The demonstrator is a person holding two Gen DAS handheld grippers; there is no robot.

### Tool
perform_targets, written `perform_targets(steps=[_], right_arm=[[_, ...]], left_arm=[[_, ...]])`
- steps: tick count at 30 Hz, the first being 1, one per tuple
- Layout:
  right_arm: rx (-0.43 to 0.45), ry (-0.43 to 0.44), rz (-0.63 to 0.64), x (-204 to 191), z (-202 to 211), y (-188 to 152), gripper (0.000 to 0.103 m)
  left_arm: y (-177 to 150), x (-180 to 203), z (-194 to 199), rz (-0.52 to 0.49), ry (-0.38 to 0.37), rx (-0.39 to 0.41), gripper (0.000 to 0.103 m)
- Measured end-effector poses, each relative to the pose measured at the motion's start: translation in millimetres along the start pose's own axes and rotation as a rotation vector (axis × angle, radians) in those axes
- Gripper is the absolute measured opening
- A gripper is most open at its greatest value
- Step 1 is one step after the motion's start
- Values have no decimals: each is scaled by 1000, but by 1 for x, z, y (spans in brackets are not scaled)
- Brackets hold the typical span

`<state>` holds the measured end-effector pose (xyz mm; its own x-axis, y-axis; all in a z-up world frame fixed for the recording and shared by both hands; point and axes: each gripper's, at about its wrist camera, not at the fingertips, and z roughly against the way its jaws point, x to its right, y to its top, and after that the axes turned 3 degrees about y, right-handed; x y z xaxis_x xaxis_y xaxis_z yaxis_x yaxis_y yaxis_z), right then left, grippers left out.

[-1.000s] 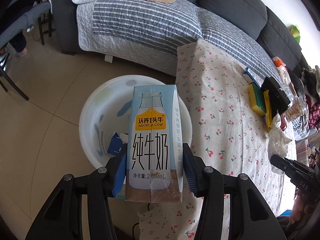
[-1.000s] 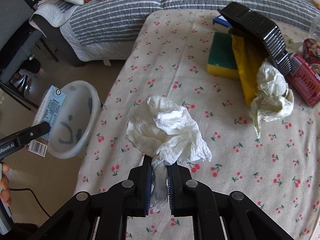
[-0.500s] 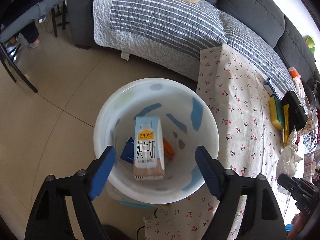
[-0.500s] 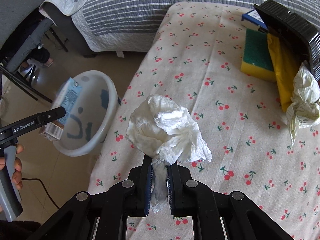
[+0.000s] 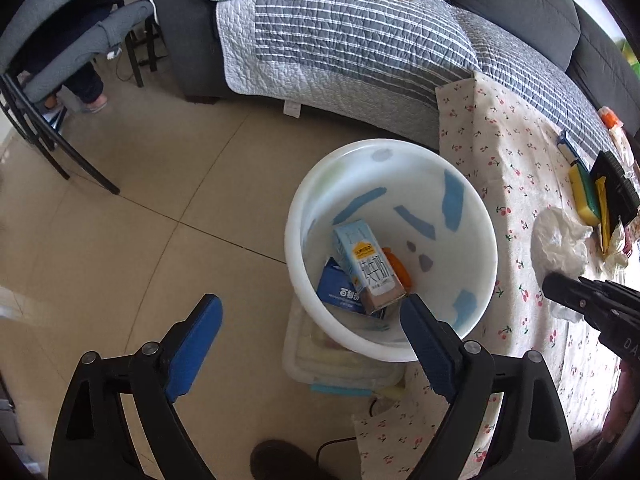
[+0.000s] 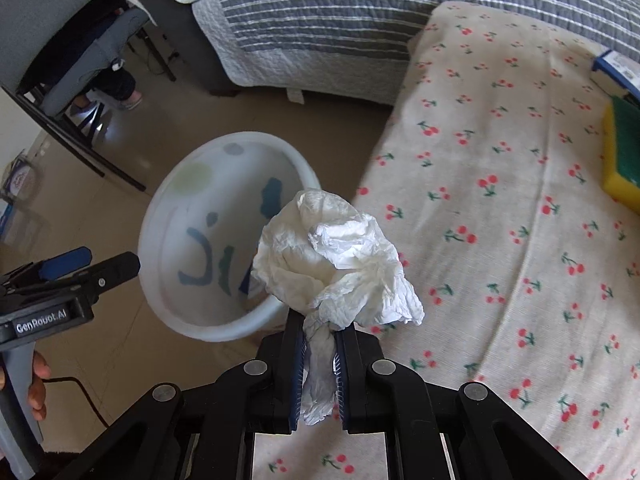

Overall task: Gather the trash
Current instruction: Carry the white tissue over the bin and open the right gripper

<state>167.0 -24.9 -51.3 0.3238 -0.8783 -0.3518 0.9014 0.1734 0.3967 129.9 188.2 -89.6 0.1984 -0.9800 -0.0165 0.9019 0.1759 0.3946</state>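
A white plastic bin [image 5: 486, 236] stands on the floor beside the cherry-print table [image 5: 516, 148]. A blue milk carton [image 5: 370, 266] lies inside it on a blue packet [image 5: 334, 288] and an orange item. My left gripper [image 5: 312, 336] is open and empty, above the bin's near left side. My right gripper [image 6: 320, 344] is shut on a crumpled white tissue [image 6: 336, 256], held over the table's left edge next to the bin [image 6: 160, 216]. The tissue and right gripper also show in the left wrist view [image 5: 560, 240].
A sofa with a striped grey quilt [image 5: 344, 40] stands behind the bin. A chair [image 5: 52, 80] is at the far left. On the table lie a yellow-green sponge [image 6: 624, 160], a black tray [image 5: 616, 188] and more crumpled paper. A clear box [image 5: 340, 364] sits under the bin.
My left gripper opened and let go of the milk carton, which fell into the bin, then drew back left. My right gripper carried the tissue left toward the bin.
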Motion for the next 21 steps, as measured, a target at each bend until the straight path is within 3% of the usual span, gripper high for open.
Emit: perform_targets(steps=[7,14,15,17,21], right_arm=[[-40,43,13,-28,-38,16,13],[-38,61,-7,-32,-48,26,19],[-35,69,-17,-31,-48,27,26],[-22,74,-55,-25,-45,30,63],[3,69,-83,-19,-32,30,66]], left_arm=[[-1,-9,4,7,-17,-12,92],[-1,-7,6,7,-27,-17,92],[-1,-7,6,7,-29,-17,92],[-2,-6,7,6,-31,-16,92],[-2,-5,8,6,-39,-17,92]])
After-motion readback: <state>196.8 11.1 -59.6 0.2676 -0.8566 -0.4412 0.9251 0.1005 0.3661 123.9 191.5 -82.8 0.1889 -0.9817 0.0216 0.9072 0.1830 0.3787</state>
